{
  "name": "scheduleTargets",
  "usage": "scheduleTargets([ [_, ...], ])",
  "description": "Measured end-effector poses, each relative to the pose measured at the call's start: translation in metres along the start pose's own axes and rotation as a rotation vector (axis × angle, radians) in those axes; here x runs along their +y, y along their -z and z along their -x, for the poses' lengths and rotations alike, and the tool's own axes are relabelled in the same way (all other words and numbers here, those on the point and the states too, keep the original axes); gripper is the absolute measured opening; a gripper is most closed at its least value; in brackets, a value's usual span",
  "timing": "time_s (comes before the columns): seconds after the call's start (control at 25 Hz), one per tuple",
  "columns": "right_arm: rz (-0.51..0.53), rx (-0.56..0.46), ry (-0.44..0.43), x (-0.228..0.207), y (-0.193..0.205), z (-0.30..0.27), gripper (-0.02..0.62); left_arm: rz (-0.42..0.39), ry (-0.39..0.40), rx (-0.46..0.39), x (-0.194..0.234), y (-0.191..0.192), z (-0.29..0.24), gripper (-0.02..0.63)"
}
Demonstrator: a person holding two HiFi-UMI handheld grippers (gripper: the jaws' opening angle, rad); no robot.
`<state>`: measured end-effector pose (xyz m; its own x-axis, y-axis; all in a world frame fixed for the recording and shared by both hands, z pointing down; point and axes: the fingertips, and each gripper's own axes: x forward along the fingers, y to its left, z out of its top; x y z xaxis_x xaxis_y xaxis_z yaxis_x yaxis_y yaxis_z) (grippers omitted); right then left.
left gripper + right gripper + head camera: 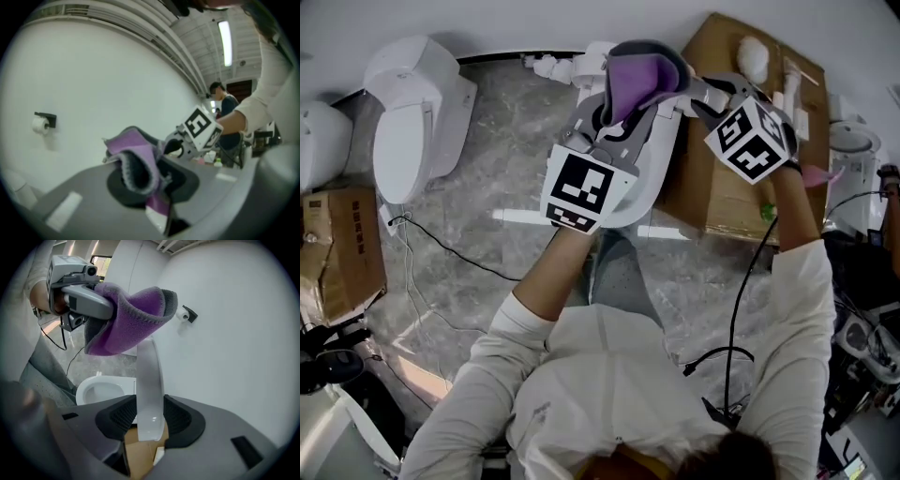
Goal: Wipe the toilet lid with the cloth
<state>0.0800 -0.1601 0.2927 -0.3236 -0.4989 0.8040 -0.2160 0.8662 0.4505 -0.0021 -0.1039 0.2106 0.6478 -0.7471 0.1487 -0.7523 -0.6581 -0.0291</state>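
The toilet lid [150,380] stands up straight over the toilet bowl [105,387]. The right gripper [150,422] pinches the top edge of the lid, one jaw on each side, and holds it up.

The left gripper [617,112] pinches the cloth [136,161]. The cloth is purple on one side and grey on the other. It is up in the air beside the top of the lid, on the bowl side. It looks very close to the lid, but I cannot tell if it touches.

I think the cloth is soft, light and floppy. It folds over the jaws and hangs down. It will bend flat against the lid when pushed. A good place to hold it is at the bunched middle, like now, so a big loose part is free to rub.

The lid looks hard, thin, smooth and shiny, so I think it is slippery. It turns on a hinge at the back of the toilet, so it may swing when the cloth pushes on it. The top edge is a good place to hold it steady, and the grip should be firm but not too hard.
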Motion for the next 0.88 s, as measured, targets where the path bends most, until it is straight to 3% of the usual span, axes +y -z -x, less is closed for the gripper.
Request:
scheduleTargets([
  [0.52, 0.033, 0.027, 0.176, 0.128, 0.009, 0.007, 0.184, 0.014, 0.082, 0.031, -0.052, 0.049, 0.090, 0.049],
  [0.88, 0.034, 0.053, 0.147, 0.199, 0.018, -0.002, 0.186, 0.034, 0.093, 0.057, -0.081, 0.079, 0.114, 0.049],
])
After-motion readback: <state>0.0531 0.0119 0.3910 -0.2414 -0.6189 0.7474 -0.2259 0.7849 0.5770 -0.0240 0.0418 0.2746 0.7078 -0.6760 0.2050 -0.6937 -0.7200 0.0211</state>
